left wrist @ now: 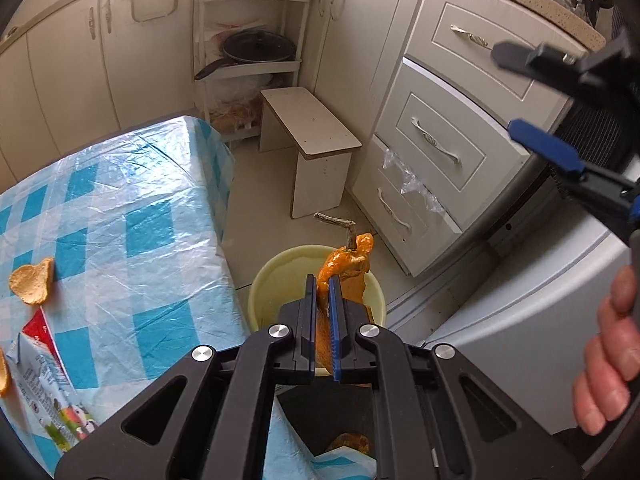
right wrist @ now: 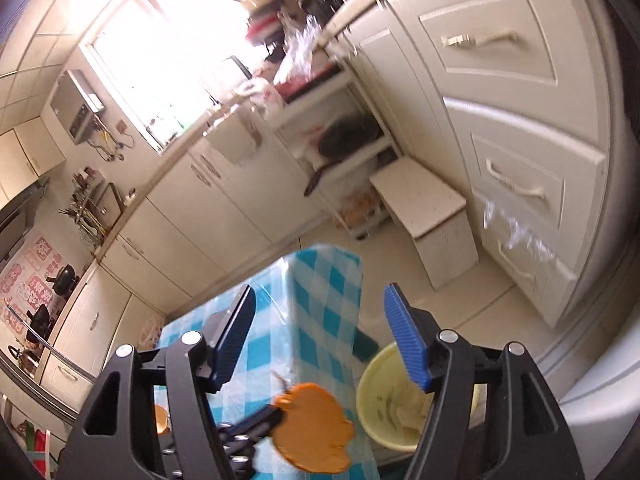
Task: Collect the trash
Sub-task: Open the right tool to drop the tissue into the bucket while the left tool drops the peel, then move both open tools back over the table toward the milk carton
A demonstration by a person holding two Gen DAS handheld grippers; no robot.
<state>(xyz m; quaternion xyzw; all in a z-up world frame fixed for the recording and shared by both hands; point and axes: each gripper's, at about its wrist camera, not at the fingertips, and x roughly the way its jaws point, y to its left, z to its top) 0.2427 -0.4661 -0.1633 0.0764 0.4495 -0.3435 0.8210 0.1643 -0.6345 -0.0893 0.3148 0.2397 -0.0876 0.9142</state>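
The left gripper [left wrist: 322, 286] was clamped on an orange fruit peel [left wrist: 346, 270] with a dry stem, its two pads pressed tight against the peel's sides. It held the peel directly over the pale yellow bucket [left wrist: 272, 280], which stood on the floor just beside the table's corner. In the right wrist view the same peel [right wrist: 312, 428] hung flat and broad beside the bucket [right wrist: 376, 396], and some pale scraps lay inside the bucket.

The right gripper [right wrist: 320, 332] stood with its jaws wide apart and nothing between them, above the bucket and off to its right. A hand [left wrist: 612, 360] gripped its handle.

On the table [left wrist: 120, 208], which was covered in a blue and white checked cloth under clear plastic, another piece of peel [left wrist: 34, 282] lay well to the left of the bucket, and a crumpled printed wrapper [left wrist: 44, 384] lay close to that piece, nearer the camera.

Beyond the bucket stood a small white stool [left wrist: 308, 136], and to the bucket's right rose a stack of cream drawers [left wrist: 436, 140] with a bit of clear plastic caught at the lower one. Farther back, behind the stool, a corner shelf [left wrist: 252, 64] held a black pan [left wrist: 256, 48].
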